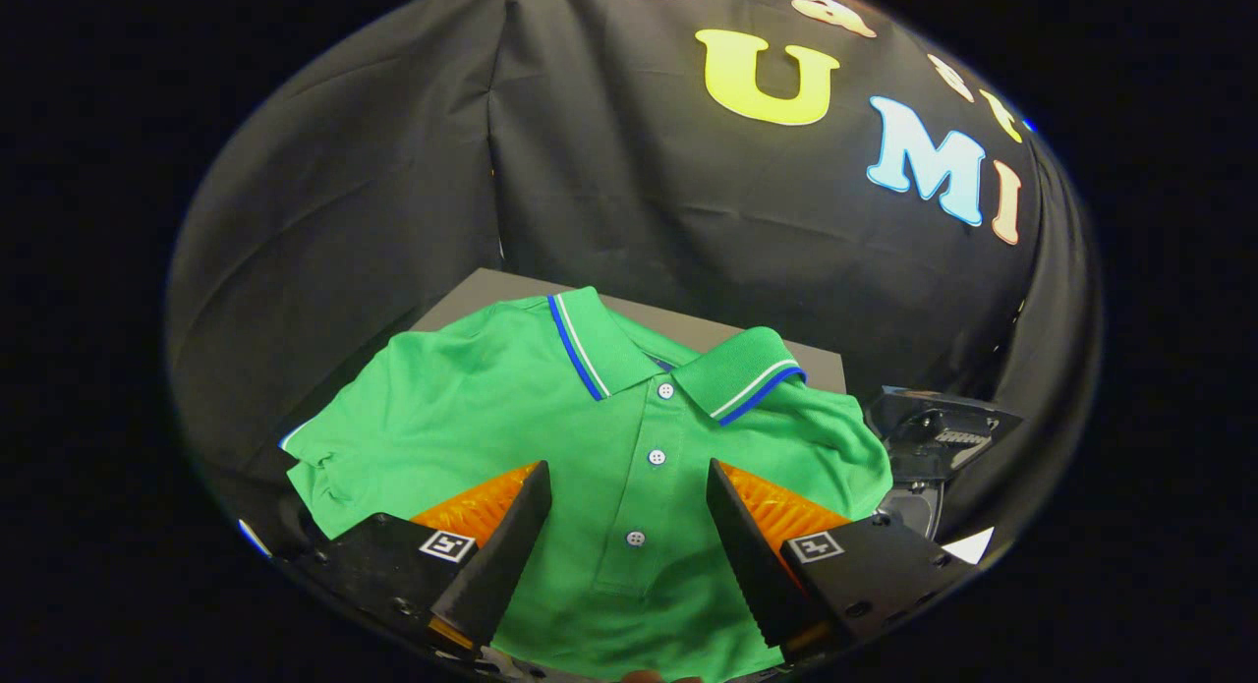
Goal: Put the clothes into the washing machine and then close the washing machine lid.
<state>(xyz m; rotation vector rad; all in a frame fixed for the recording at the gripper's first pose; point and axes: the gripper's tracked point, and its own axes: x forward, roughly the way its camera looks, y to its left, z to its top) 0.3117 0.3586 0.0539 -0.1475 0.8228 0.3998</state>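
Spread wide apart, the fingers of the gripper (627, 486) hang just above a green polo shirt (550, 418), holding nothing, with the button strip running between them. That shirt lies flat and face up on a grey table (491, 285), collar toward the black cloth wall, with what may be the washing machine (929, 437) just off its right shoulder. It looks light, soft and floppy, so I'd expect it to sag and trail; a bunched pinch of cloth near the buttons or collar seems the surest hold.
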